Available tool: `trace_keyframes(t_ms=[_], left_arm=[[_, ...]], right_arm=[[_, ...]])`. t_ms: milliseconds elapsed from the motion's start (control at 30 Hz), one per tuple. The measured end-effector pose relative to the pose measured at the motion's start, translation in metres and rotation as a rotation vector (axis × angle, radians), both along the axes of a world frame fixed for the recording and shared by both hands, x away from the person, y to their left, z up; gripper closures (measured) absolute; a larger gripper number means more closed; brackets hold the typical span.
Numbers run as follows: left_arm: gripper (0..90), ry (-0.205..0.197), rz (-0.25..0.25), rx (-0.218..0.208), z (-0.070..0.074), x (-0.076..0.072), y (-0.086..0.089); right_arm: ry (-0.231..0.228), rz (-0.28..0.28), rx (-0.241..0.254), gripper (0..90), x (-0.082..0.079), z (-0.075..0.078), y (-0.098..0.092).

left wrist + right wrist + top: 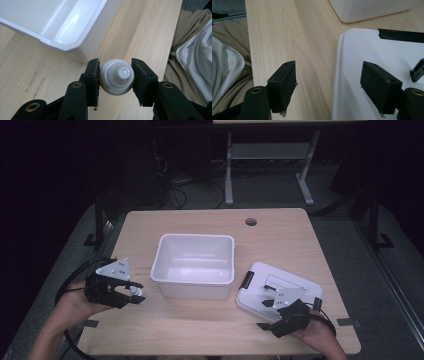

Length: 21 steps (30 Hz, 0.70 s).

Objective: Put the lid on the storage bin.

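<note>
Carrying step, judged from the grip: left gripper (115, 75) clamped on small white bottle (116, 76), cap end facing back between the pads, held off the table (200, 320) just short of the white bin (195, 265). Next — lift over the near wall ahead of the jaws, then release inside. Right gripper (328, 82) apart, empty — one jaw over the white lid (372, 62), one over bare wood.

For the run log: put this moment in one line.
left gripper: shut on small white plastic bottle | right gripper: open over flat white plastic lid | open white plastic bin: between
</note>
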<state>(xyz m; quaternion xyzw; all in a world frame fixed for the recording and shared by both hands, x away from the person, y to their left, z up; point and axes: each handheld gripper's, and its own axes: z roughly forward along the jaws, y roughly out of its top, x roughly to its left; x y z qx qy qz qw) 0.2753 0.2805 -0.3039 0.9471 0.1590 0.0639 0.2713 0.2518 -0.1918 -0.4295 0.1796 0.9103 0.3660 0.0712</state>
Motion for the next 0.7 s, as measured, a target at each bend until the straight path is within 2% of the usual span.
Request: trace_keyframes(t_ms=[267,400,700], left_arm=[[60.2,-0.012,-0.01,0.001,0.016,0.008,-0.006],[60.1,-0.013,-0.001,-0.011,0.018,0.01,-0.008],[60.2,-0.022,-0.003,-0.004,0.03,0.021,-0.015]], right_arm=[[-0.001,-0.002,0.007,28.3,0.0,0.002,-0.003],[0.003,-0.002,0.006,28.2,0.0,0.002,-0.003],[0.001,0.004,0.011,28.3,0.0,0.001,-0.007]])
